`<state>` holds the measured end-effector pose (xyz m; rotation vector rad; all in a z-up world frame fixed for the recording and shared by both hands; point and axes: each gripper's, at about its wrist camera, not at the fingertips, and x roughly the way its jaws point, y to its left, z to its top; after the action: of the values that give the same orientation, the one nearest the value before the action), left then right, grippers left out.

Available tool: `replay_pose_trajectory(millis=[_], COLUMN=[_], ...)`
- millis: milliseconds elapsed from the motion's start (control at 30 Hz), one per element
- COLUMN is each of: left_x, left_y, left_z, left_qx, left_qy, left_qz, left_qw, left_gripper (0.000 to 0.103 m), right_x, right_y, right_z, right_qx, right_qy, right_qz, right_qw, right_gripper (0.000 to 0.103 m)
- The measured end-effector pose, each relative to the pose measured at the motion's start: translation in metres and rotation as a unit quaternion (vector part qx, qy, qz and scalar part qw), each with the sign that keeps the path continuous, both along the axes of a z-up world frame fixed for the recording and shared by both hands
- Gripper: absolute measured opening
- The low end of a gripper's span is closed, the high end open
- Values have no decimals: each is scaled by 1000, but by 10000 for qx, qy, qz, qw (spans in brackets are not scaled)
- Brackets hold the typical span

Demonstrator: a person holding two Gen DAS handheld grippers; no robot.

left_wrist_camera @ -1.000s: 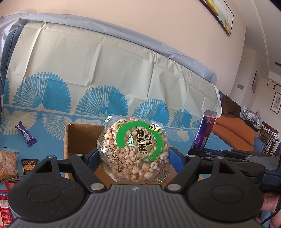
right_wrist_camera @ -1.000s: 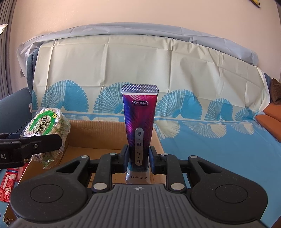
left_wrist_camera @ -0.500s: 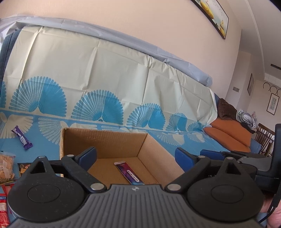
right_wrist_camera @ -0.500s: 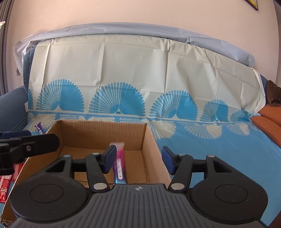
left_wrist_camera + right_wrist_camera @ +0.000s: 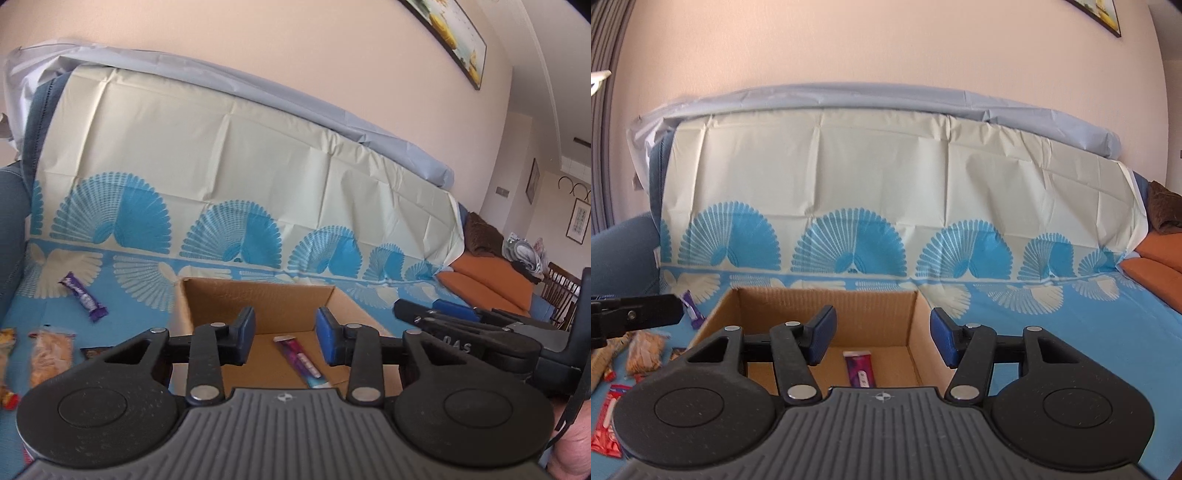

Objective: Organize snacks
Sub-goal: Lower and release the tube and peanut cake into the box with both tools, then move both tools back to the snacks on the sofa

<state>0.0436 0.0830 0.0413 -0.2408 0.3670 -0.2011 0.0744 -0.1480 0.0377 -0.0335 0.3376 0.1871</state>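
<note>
Where sofa [image 5: 624, 254] stands, fan-print cloth [image 5: 886, 177] drapes.

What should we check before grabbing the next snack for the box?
1. Left gripper empty: ok. Its jaws have just been closing, with nothing between them.
2. Right gripper empty: ok, jaws apart.
3. Purple tube lying inside the box: ok.
4. Room left in the box: ok, bare cardboard floor shows beside the tube.
5. Round cereal pack in the box: cannot tell, the grippers hide the near part.
6. Snacks left outside: ok, a purple bar and a cracker bag lie on the blue cloth.
</note>
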Motion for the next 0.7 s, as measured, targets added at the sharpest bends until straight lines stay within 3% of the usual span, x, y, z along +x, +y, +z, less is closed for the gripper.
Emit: replay_pose_trajectory(millis=[167, 300, 400, 567, 700], left_x=[-6, -17, -18, -20, -23], left_y=[48, 95, 127, 157, 167], left_z=[16, 9, -5, -11, -10], left_qx=[713, 855, 475, 290, 138], left_qy=[185, 407, 788, 1077, 1129], left_qz=[107, 546, 967, 1474, 1615], left_qw=[9972, 9940, 9911, 9828, 9803], left_gripper=[40, 40, 40, 40, 40], right_x=[-14, -24, -33, -56, -74], right_y=[13, 32, 57, 112, 152], right_z=[8, 11, 7, -2, -8], right_qx=[356, 658, 691, 412, 191], right_qy=[-231, -219, -68, -4, -21], right_qz=[-39, 73, 382, 1208, 1891], right_qw=[9991, 9976, 9969, 9918, 9818], right_gripper=[58, 58, 58, 58, 58])
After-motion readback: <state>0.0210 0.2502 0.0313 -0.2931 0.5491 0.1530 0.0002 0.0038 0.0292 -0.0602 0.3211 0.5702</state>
